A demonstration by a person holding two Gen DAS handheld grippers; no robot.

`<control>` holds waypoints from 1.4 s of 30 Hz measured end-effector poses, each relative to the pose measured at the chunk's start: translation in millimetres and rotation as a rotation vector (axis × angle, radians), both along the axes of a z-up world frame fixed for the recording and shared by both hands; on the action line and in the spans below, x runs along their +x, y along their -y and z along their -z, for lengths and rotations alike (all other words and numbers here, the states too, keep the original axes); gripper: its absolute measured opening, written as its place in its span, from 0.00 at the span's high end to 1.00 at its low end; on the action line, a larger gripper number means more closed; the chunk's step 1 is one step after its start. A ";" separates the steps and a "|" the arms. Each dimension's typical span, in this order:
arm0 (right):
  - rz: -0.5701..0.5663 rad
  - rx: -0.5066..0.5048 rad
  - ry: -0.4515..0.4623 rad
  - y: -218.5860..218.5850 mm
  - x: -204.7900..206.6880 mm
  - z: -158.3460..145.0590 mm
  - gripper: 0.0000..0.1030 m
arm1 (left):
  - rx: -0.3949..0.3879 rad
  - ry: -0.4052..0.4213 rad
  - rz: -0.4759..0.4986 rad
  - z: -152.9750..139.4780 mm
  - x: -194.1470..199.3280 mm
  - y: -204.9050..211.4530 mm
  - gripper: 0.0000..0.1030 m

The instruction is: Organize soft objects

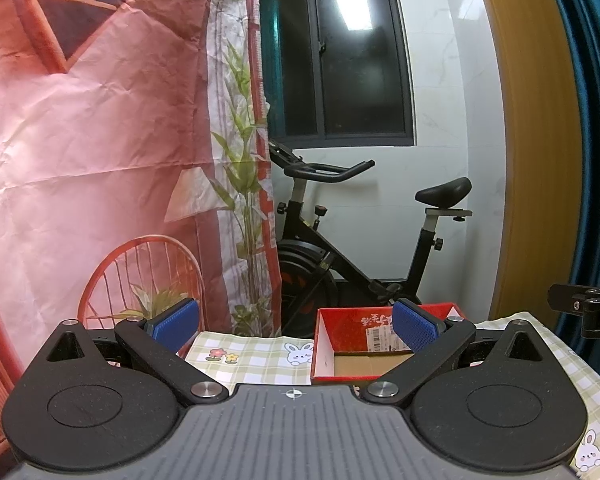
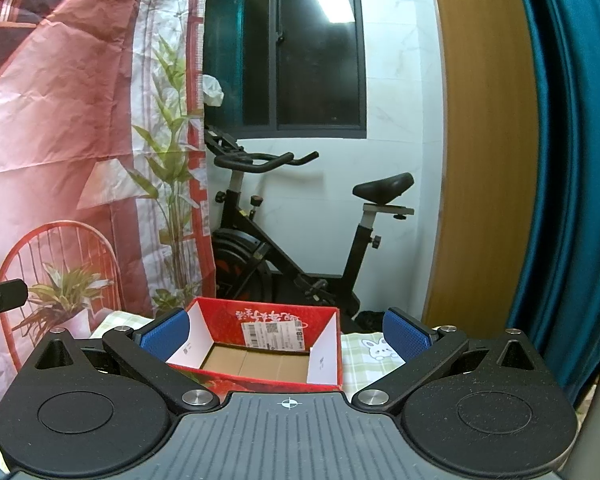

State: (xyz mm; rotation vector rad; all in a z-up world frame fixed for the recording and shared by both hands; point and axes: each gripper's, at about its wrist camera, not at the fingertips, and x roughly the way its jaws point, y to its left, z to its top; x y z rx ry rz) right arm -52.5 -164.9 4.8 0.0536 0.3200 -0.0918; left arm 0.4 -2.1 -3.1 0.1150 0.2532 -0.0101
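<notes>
An open red cardboard box (image 1: 384, 354) with a brown bottom stands empty on a table under a green checked cloth (image 1: 256, 356). It also shows in the right wrist view (image 2: 260, 352), straight ahead. My left gripper (image 1: 296, 326) is open and empty, to the left of the box; its right pad (image 1: 414, 330) overlaps the box in view. My right gripper (image 2: 286, 334) is open and empty, its blue pads (image 2: 404, 338) spread to either side of the box. No soft objects are in view.
A black exercise bike (image 2: 300, 232) stands behind the table under a dark window. A pink printed backdrop (image 1: 100, 140) hangs at the left, a wooden panel (image 2: 484, 140) and blue curtain (image 2: 572, 160) at the right. The other gripper's body (image 1: 588, 308) shows at the right edge.
</notes>
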 end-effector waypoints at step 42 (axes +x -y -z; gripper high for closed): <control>0.001 0.009 -0.006 8.7 -0.7 2.1 0.00 | -0.030 0.004 0.038 0.8 -0.9 -3.0 0.00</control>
